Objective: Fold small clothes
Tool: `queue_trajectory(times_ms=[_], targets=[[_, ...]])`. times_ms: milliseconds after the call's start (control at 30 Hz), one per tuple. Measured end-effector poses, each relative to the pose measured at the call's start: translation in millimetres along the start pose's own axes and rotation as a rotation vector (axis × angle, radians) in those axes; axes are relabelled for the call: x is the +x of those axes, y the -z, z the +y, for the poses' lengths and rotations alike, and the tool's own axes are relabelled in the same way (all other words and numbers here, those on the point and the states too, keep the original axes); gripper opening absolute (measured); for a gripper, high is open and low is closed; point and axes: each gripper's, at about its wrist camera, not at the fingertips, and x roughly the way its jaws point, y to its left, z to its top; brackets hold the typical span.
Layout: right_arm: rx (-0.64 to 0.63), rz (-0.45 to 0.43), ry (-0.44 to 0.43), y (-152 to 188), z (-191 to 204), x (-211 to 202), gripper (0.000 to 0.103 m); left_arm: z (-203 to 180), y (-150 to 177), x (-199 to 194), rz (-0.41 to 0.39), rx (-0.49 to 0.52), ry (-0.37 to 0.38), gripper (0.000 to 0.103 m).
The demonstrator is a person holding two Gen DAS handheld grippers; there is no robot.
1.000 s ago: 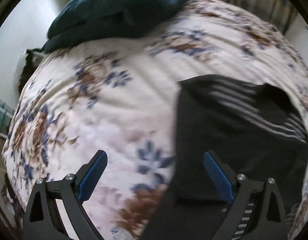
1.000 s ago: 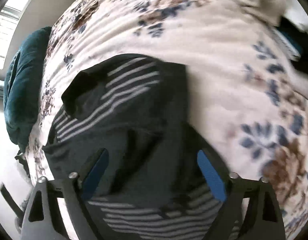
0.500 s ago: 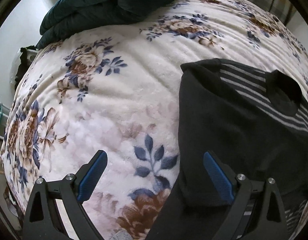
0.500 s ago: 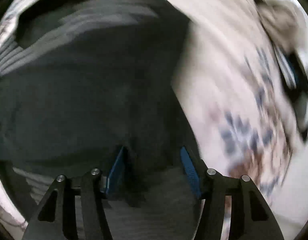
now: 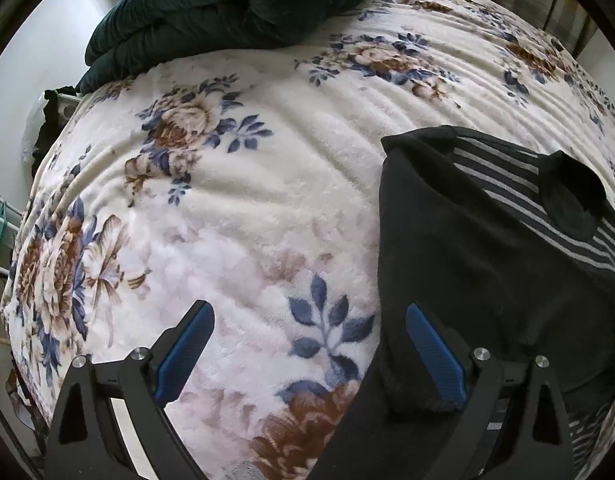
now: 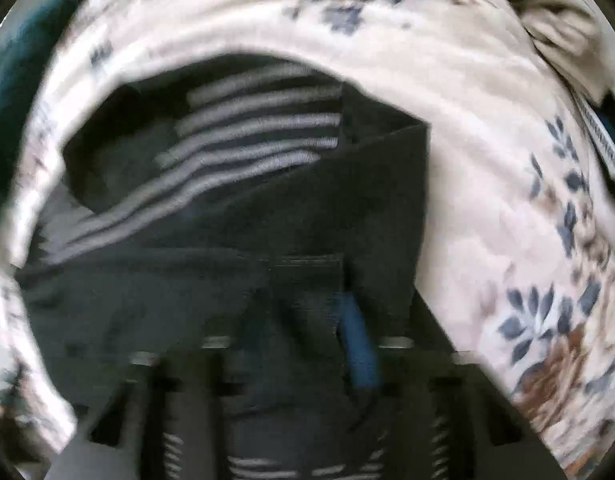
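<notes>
Garment handling on a soft bed: black knit top with thin grey stripes [image 5: 487,264], partly folded, lies on the cream fleece blanket printed with blue and brown flowers [image 5: 267,184], at about 3 o'clock in the left wrist view and filling the centre of the blurred right wrist view. Left gripper [image 5: 311,350] hangs with its blue-padded fingers [image 5: 185,350] spread wide and empty, one over bare blanket, the other at the garment's left edge. Right gripper [image 6: 307,344] has just been closing, and its fingers now stand pressed together on a raised tuck of the dark fabric at 6 o'clock (only one blue pad shows; the other is lost behind cloth). Judged from its drape, the top is light, limp and slightly clingy on the fleece: it should fold without resistance but sag and drag. Hems, corners and folded edges appear the best holds. Dark teal ribbed quilt [image 5: 235,12] sits well apart at 12 o'clock.
</notes>
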Motion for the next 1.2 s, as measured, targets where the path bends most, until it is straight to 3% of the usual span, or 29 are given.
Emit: queue_trajectory(times_ms=[200, 267, 433, 500, 567, 633, 700, 800, 833, 900, 1000, 1067, 1200], targets=[[-0.101, -0.202, 0.106, 13, 19, -45, 0.006, -3, -15, 3, -0.011, -0.028, 0.035, 0.098], [-0.088, -0.224, 0.126, 13, 13, -57, 0.006, -8, -24, 7, -0.011, -0.034, 0.055, 0.098], [-0.060, -0.147, 0.158, 5, -20, -45, 0.008, -33, -53, 29, 0.001, 0.005, 0.076, 0.098], [-0.059, -0.067, 0.151, -3, -28, -31, 0.008, -44, -68, 42, 0.004, 0.024, 0.076, 0.098], [-0.012, -0.057, 0.139, -7, -32, -34, 0.019, -53, -82, 54, 0.012, 0.042, 0.076, 0.098], [0.027, -0.111, 0.099, -9, -33, -49, 0.032, -63, -95, 71, 0.031, 0.070, 0.065, 0.098], [0.028, -0.150, -0.004, -6, -27, -61, 0.042, -70, -105, 92, 0.060, 0.110, 0.028, 0.098], [-0.057, -0.059, -0.116, 2, -8, -42, 0.046, -69, -109, 116, 0.109, 0.144, 0.026, 0.100], [-0.074, -0.021, -0.099, 4, -5, -31, 0.046, -67, -109, 118, 0.112, 0.146, 0.037, 0.100], [-0.097, 0.044, 0.061, 11, -10, -3, 0.046, -63, -110, 114, 0.111, 0.144, 0.041, 0.100], [-0.071, 0.043, 0.070, 17, -23, 0, 0.046, -56, -109, 88, 0.058, 0.148, 0.042, 0.100], [-0.065, 0.027, 0.084, 21, -24, -12, 0.066, -53, -101, 54, -0.015, 0.156, 0.054, 0.099], [-0.051, -0.030, 0.040, 33, -23, -45, 0.088, -56, -78, -3, -0.087, 0.176, 0.081, 0.103]])
